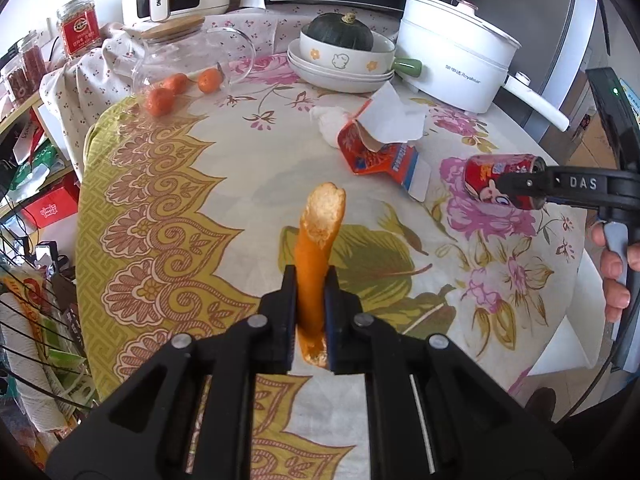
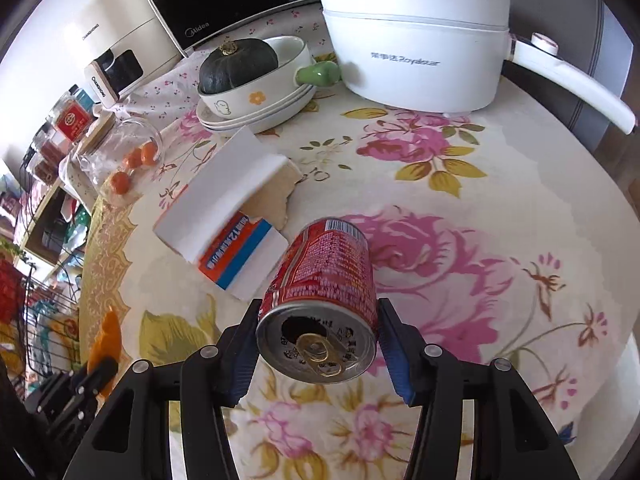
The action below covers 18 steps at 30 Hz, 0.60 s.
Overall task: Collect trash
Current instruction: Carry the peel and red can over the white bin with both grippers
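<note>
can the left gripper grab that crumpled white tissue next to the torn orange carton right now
Probably not yet. The left gripper is shut on a strip of orange peel, so its jaws are occupied. The path across the table to the crumpled white tissue beside the torn orange carton looks unobstructed.

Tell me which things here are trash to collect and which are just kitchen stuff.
Trash:
orange peel, in the left claw
red can, in the right claw
torn carton
crumpled tissue

Just lying about:
pumpkin
white pot
tangerines
glass jar
</note>
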{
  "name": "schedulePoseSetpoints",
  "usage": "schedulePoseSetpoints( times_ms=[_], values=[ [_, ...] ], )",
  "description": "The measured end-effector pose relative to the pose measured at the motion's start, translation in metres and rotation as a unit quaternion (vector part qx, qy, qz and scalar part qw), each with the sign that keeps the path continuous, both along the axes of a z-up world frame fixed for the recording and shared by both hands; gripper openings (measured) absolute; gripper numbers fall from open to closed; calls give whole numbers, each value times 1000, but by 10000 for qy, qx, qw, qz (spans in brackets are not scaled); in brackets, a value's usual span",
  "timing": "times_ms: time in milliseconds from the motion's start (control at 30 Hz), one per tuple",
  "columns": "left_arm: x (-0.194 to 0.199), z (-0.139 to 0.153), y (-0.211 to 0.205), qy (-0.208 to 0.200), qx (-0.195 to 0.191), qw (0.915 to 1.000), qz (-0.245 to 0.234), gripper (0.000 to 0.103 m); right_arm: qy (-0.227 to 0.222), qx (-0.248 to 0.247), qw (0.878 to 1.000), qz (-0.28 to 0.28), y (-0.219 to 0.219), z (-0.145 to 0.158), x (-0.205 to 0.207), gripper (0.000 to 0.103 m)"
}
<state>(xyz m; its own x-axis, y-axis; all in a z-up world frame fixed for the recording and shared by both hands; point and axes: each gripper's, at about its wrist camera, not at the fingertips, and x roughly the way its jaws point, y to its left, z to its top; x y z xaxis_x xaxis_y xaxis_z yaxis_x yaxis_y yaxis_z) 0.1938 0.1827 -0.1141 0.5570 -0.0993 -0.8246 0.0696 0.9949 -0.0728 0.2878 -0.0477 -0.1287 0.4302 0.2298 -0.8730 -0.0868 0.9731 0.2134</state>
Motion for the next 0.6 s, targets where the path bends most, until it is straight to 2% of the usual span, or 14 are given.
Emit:
schedulePoseSetpoints(
  times_ms=[200,600],
  values=[
    [-10,15,-35,26,-5,10000,-78,13,-12,-156,9998,84,-49,13,-29,55],
    [-35,27,-121,26,-12,9986,-526,13,33,-110,9998,-182,-144,32,-82,55]
  ],
)
